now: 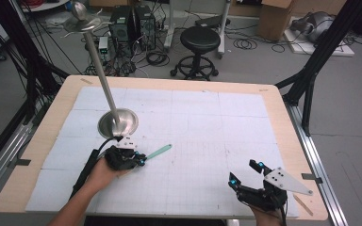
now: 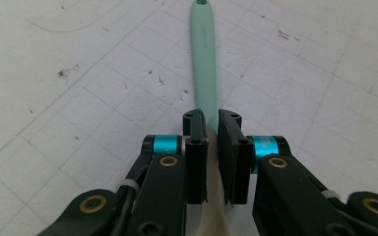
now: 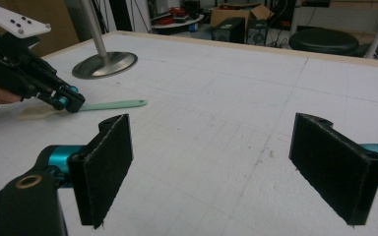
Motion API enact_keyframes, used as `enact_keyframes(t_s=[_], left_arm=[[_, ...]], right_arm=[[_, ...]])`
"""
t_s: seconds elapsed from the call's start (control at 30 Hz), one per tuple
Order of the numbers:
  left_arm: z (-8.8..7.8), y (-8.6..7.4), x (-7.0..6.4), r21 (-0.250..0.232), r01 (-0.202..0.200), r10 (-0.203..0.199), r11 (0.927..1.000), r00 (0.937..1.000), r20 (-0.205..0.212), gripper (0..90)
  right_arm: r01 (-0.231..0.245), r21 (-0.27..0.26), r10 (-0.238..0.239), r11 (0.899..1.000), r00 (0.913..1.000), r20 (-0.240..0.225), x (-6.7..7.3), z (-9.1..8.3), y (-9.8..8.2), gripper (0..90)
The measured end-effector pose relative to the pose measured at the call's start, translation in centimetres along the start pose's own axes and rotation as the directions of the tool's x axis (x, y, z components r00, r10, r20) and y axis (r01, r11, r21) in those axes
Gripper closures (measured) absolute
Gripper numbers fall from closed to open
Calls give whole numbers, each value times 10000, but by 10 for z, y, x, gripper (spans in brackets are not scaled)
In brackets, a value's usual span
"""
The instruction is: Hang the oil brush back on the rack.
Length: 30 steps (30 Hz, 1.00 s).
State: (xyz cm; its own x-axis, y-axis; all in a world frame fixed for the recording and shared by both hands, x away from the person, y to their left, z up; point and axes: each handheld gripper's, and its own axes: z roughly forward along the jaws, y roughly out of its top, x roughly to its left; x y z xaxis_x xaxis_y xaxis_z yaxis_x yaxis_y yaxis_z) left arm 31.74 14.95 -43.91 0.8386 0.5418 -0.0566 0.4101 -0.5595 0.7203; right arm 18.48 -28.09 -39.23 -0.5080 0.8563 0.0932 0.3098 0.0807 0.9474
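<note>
You have no brand, label or readable writing anywhere on the things you handle; the white mat (image 1: 193,136) carries only a faint printed grid and scuff marks.

Your left gripper (image 2: 211,129) has its jaws pressed in on the mint-green spatula (image 2: 204,64), pinching it where the green handle meets the pale, cream-coloured blade end; the handle runs straight away from the jaws, lying on the mat, its far tip cut off by the top edge of the left gripper view; the blade passes under the jaws and is mostly hidden by them. In the high view the spatula (image 1: 159,151) lies left of centre on the mat, just in front of the round steel base (image 1: 118,122) of the tilted metal stand, near it but apart.

Your right gripper (image 3: 216,167) is spread wide, with nothing between its pads; it sits low over the near right part of the mat, well apart from the spatula; your right hand is cut off by the lower edge of the high view.
</note>
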Motion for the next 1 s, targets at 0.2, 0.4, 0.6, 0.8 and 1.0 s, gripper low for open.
enact_keyframes(t_s=[0.2, 0.4, 0.6, 0.8, 1.0], left_arm=[[-6, 0, 0, -587, 419, -406, 9974, 9989, 227, 822], [-22, 5, -5, -1839, 674, -538, 9806, 9955, 781, 821], [-35, 9, -18, -2631, 491, -230, 9635, 9946, 1016, 820], [-46, 10, -23, -3125, 372, -83, 9492, 9956, 933, 820], [-59, 9, -27, -3604, 205, 118, 9326, 9961, 870, 820]], right_arm=[[-21, -42, 21, 10000, 10000, 2, -2, 0, -1, 155], [-38, 23, 39, 10000, 9997, -225, 0, 3, -1, 155], [35, 27, -33, 10000, 9989, -473, 3, 6, 0, 155], [15, -8, -15, 10000, 9984, -559, 3, 7, 0, 155], [7, -115, -17, 9999, 9965, -835, 4, 12, 3, 155]])
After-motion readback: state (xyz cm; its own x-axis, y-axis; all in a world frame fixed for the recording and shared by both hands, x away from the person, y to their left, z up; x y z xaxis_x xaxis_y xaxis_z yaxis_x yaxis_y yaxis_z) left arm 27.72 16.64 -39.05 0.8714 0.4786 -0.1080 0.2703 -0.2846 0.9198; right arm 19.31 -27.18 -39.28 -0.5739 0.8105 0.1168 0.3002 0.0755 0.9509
